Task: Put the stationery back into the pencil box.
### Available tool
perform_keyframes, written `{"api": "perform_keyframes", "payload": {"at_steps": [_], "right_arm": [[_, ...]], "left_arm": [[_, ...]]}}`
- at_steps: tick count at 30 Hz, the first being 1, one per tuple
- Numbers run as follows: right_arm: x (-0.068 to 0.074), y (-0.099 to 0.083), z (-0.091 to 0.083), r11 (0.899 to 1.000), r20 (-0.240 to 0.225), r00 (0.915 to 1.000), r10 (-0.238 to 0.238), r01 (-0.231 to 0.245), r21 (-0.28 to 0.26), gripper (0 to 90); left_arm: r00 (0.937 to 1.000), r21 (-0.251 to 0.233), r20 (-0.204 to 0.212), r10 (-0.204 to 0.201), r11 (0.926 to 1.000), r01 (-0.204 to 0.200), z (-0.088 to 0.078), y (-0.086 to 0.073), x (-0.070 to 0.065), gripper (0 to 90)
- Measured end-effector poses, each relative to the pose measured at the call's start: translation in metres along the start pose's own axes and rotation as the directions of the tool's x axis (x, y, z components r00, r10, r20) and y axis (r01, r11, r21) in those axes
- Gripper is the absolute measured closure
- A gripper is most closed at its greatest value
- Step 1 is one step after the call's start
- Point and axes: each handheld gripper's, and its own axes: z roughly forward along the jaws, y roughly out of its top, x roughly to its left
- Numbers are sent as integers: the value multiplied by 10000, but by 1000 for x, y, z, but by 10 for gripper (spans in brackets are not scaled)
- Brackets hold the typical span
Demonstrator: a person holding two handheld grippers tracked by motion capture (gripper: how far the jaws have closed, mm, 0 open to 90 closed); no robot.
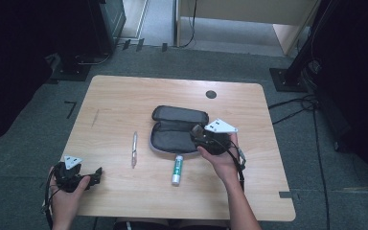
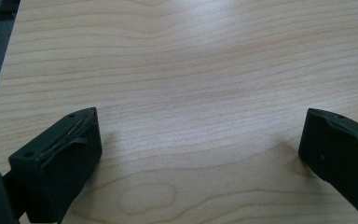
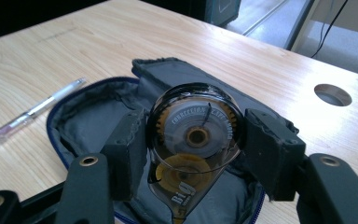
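The right gripper point(image 3: 196, 140) has its jaws clamped on a correction tape dispenser point(image 3: 193, 144), one pad on each flat side, and holds it just above the open pencil case point(image 1: 175, 132) near the middle of the table point(image 1: 124, 96). The step in hand looks like stowing the dispenser in the case. To do it well, I'd say lower it straight down over the grey lining point(image 3: 88, 123) of the near half, keep it clear of the zip edge, and let go only once it rests on the fabric (a clear round shell like that could roll off a raised rim).

The left gripper point(image 1: 84, 179) sits at the near left corner, jaws wide apart with nothing between them, just bare wood.

Room is decent: a pen point(image 1: 134, 148) lies to the left of the case, well apart, and a glue stick point(image 1: 177, 170) lies right against the case's near edge, close under the right hand point(image 1: 220, 155). The table's far side is open except for a cable hole point(image 1: 211, 94).
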Motion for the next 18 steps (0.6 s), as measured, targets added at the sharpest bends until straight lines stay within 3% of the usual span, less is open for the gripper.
{"api": "perform_keyframes", "payload": {"at_steps": [18], "right_arm": [[-3,-9,23,9973,101,9995,-311,304,664,415]], "left_arm": [[10000,2,0,-1,10000,1,0,0,0,0]]}}
